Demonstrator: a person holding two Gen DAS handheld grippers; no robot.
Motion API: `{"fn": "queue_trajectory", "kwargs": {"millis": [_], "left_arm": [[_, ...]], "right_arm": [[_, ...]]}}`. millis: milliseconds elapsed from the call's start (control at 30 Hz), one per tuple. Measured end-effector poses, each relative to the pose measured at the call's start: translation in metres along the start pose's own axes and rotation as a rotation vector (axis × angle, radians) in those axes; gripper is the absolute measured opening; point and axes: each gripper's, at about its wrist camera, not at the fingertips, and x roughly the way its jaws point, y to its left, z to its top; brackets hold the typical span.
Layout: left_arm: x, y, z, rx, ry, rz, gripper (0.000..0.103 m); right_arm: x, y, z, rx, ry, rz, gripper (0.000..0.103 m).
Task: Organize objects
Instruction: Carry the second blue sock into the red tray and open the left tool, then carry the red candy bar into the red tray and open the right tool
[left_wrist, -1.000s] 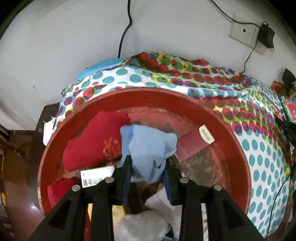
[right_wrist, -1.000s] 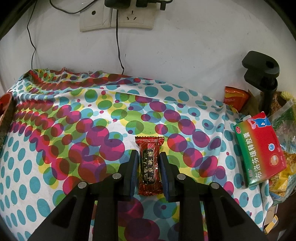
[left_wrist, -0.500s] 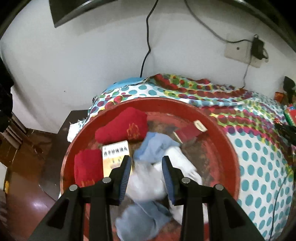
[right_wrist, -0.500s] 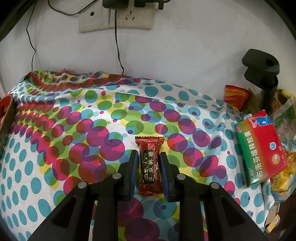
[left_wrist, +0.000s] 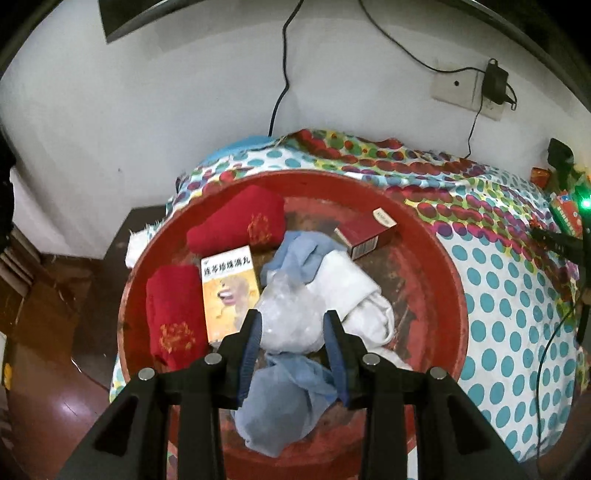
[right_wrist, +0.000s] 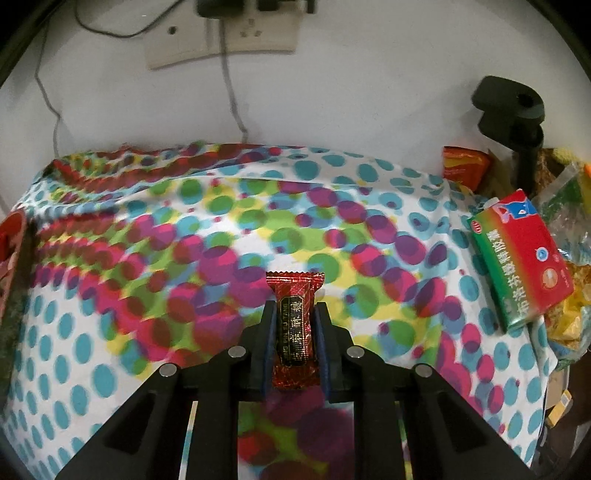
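A big red basin (left_wrist: 436, 258) sits on the spotted cloth. In it lie two red cloths (left_wrist: 236, 221), a yellow medicine box (left_wrist: 229, 288), a dark red cigarette pack (left_wrist: 369, 232), a blue cloth (left_wrist: 303, 254), a white cloth (left_wrist: 354, 295) and a clear plastic bag (left_wrist: 291, 317). My left gripper (left_wrist: 293, 325) hangs open above the bag, holding nothing. My right gripper (right_wrist: 295, 321) is shut on a red candy wrapper (right_wrist: 294, 332) above the spotted cloth (right_wrist: 147, 258).
A green and red medicine box (right_wrist: 521, 258), an orange packet (right_wrist: 465, 166) and snack bags lie at the right edge, by a black stand (right_wrist: 513, 114). Wall sockets with cables (right_wrist: 221, 37) are behind. The basin's rim (right_wrist: 11, 232) shows far left.
My left gripper let go of the blue cloth into the basin, opened and pulled back and up. The right gripper stays shut on the candy, barely moving.
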Motion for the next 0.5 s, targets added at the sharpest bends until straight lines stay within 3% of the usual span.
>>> {"fn": "queue_trajectory", "kwargs": {"millis": [500], "left_arm": [[0.003, 0.022, -0.009, -0.042, 0.046, -0.031, 0.035]], "right_arm": [[-0.068, 0.095, -0.020, -0.111, -0.016, 0.110, 0.019]]}}
